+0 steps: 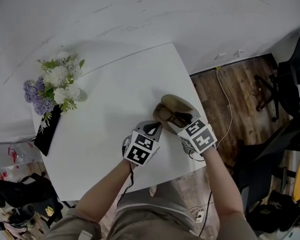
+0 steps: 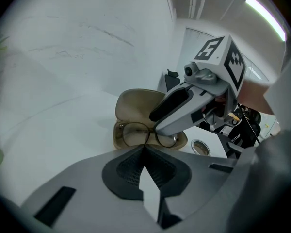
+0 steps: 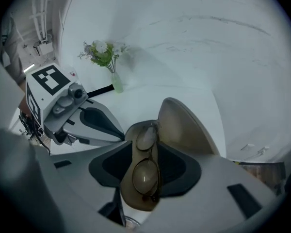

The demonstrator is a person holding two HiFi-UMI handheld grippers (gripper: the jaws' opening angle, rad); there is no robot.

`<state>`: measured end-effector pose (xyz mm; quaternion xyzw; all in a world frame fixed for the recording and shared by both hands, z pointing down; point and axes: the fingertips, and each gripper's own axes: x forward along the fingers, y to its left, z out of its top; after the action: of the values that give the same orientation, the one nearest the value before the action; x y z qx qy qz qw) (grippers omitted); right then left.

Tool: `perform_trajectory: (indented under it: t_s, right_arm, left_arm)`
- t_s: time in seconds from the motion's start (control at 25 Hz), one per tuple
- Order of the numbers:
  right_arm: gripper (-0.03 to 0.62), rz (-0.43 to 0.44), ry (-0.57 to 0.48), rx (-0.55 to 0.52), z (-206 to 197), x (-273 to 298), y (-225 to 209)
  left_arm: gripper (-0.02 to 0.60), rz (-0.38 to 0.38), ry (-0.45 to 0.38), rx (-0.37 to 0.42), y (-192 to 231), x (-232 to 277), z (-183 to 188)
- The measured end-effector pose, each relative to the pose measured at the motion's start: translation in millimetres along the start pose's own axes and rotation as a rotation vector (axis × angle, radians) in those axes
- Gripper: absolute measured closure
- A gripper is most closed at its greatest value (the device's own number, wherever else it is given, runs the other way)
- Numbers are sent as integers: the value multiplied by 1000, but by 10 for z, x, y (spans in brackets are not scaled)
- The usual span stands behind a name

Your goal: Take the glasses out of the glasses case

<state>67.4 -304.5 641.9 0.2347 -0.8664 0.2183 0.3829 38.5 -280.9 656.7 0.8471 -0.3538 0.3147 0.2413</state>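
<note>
The surface (image 1: 110, 99) is a flat, matt white rectangle with straight edges and square corners. The glasses case (image 3: 184, 125) is a tan, smooth-skinned clamshell with rounded ends; it lies open close to the right edge of the surface, nearer the near right corner than the far one. Its domed lid is raised behind the shallow tray. The glasses (image 3: 145, 171) are thin-rimmed with rounded lenses and a dark, slender frame; they lie folded lengthwise in the tray.

The right claw (image 3: 146, 143) is held with its jaws apart, astride the tray; the dark ribbed pads run along both long sides of the tray, and the glasses lie between them. Firm pressure of the pads on the tray is not shown.

The left claw (image 2: 145, 147) is closed, pad against pad, with nothing held. Its tips are set just beside the near rim of the tray, in front of the lenses. Both claws are moulded in smooth grey plastic, and each carries a cube with square markers.

A bunch of white and purple flowers (image 1: 57, 86) stands at the far left corner; a flat black object (image 1: 49, 131) lies along the left edge beneath it. The middle of the surface, between the flowers and the case, is bare. Beyond the right edge, wooden floor (image 1: 230, 94) is seen.
</note>
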Motion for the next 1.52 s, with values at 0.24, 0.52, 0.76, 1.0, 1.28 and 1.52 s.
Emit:
perform_trajectory:
  t_s: [0.24, 0.52, 0.76, 1.0, 1.28, 1.52]
  right_arm:
    - [413, 19, 123, -36, -206, 175, -12]
    - [462, 67, 189, -50, -278, 253, 26]
    - [533, 85, 136, -16, -159, 157, 83]
    - [536, 50, 53, -29, 84, -110, 116]
    - [537, 33, -60, 2, 420, -552, 196]
    - [537, -11, -130, -48, 755, -1014, 373]
  left_arm:
    - [565, 4, 5, 9, -3, 3, -11]
    - [565, 11, 6, 34, -2, -8, -10]
    - [565, 8, 6, 31, 0, 0, -16]
    - [566, -11, 38, 31, -39, -72, -80]
    - [566, 22, 13, 52, -17, -456, 0]
    - [566, 76, -58, 85, 96, -913, 328]
